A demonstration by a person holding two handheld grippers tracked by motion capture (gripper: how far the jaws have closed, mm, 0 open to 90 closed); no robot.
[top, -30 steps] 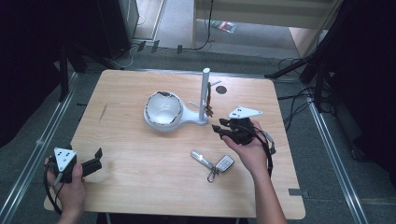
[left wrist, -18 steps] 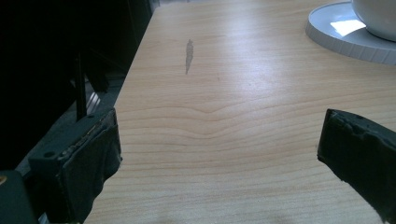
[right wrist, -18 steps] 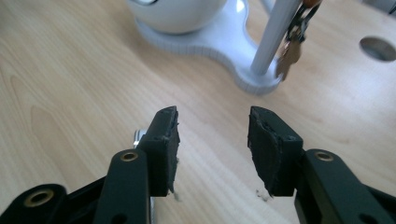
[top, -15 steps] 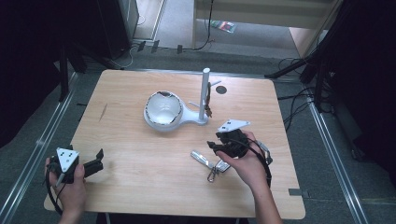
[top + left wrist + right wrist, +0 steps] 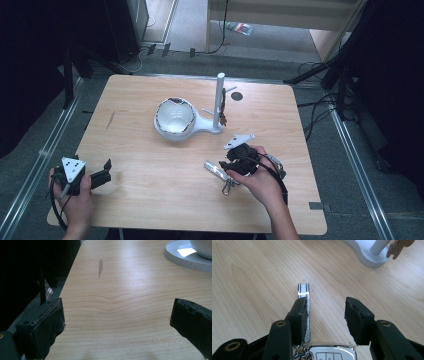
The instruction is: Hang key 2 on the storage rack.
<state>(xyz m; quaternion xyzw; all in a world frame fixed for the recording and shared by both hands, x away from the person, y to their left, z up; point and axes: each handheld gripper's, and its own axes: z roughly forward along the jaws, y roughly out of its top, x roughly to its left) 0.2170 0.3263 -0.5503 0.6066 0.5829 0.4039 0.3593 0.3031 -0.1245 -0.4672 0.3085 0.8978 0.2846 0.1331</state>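
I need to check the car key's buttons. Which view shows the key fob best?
The right gripper view: the key fob lies close below the right tool, buttons visible. The high view shows it small, partly hidden by the hand. The left gripper view looks at bare table.

No text readable — no labels

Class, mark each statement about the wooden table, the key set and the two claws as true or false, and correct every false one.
1. The right claw hovers over the chrome car key fob with its flat metal tag. True.
2. The left claw grips the white bowl-shaped stand. False: it is open above bare light wooden table.
3. The key set hangs on the stand's white upright post. False: it lies on the table.
4. The right claw's jaws are apart. True.
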